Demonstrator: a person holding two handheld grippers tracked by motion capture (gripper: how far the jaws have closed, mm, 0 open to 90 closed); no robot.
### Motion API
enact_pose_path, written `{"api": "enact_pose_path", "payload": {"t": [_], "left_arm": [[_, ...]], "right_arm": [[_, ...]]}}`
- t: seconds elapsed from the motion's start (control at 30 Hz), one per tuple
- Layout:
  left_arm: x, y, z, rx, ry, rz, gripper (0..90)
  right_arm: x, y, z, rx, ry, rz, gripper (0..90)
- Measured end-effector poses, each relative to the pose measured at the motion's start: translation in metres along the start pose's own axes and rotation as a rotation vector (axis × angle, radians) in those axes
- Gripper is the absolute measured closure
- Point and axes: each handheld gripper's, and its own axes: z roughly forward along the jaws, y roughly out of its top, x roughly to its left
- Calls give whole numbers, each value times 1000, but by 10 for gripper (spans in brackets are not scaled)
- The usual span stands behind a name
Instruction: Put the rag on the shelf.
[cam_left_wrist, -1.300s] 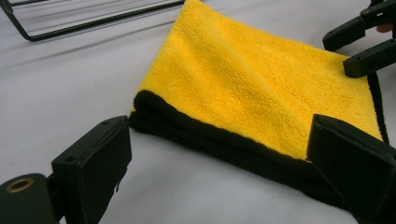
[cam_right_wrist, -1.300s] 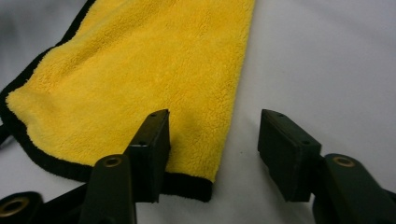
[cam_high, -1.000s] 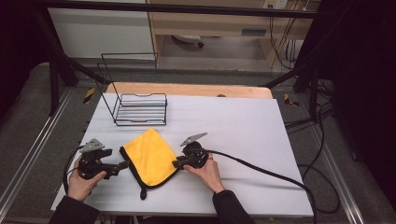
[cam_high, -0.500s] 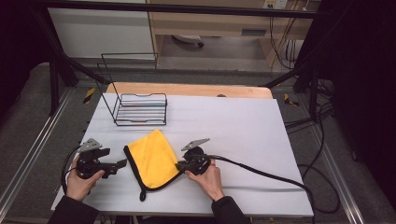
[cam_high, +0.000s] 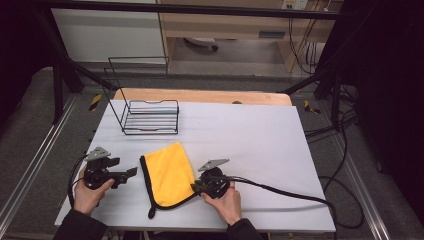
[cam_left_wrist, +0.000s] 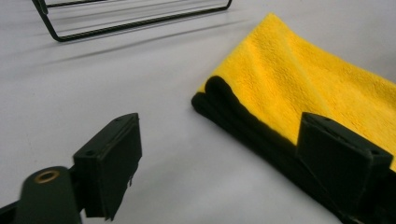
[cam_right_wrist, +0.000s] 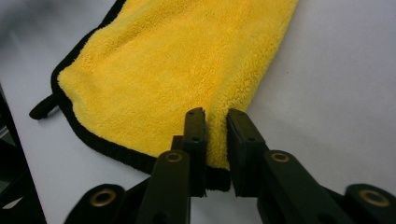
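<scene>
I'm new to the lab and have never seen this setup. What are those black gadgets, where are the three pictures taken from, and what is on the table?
A person sits at a white table and holds a two-jaw gripper in each hand. The high view looks down from above. The other two pictures come from cameras riding on each gripper, looking along its black jaws.

On the table lie a folded yellow cloth with black edging and, farther back, a black wire rack.

The left gripper has its jaws spread wide, beside the cloth's black edge and gripping nothing. The right gripper has its jaws nearly together around the cloth's edge, so it looks pinched there.
</scene>
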Motion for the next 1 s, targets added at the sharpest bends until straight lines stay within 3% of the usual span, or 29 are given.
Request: {"api": "enact_pose_path", "payload": {"t": [0.2, 0.3, 0.37, 0.47, 0.5, 0.67, 0.7, 0.83, 0.93, 1.0], "left_arm": [[3, 12, 21, 23, 18, -27, 260], [6, 17, 31, 13, 25, -53, 306], [10, 20, 38, 28, 45, -59, 374], [11, 21, 45, 36, 33, -72, 446], [11, 20, 46, 43, 28, -68, 469], [9, 18, 52, 78, 15, -36, 525], [8, 18, 53, 80, 10, -32, 568], [7, 17, 56, 97, -6, -19, 662], [6, 18, 57, 105, -9, -24, 684], [7, 19, 57, 110, -17, -30, 733]], "right_arm": [[-14, 17, -15, -102, -3, -68, 499], [-20, 24, -16, -129, 7, -66, 467], [-33, 36, -11, -167, 17, -44, 434], [-41, 45, -4, -178, 6, -27, 427], [-49, 54, 6, -185, 13, -2, 428], [-58, 75, 30, -176, -2, -13, 442], [-61, 84, 44, -168, -8, -23, 453], [-65, 95, 69, -119, -3, -41, 489], [-67, 97, 78, -96, -5, -49, 531], [-68, 99, 86, -63, 10, -62, 614]]}}
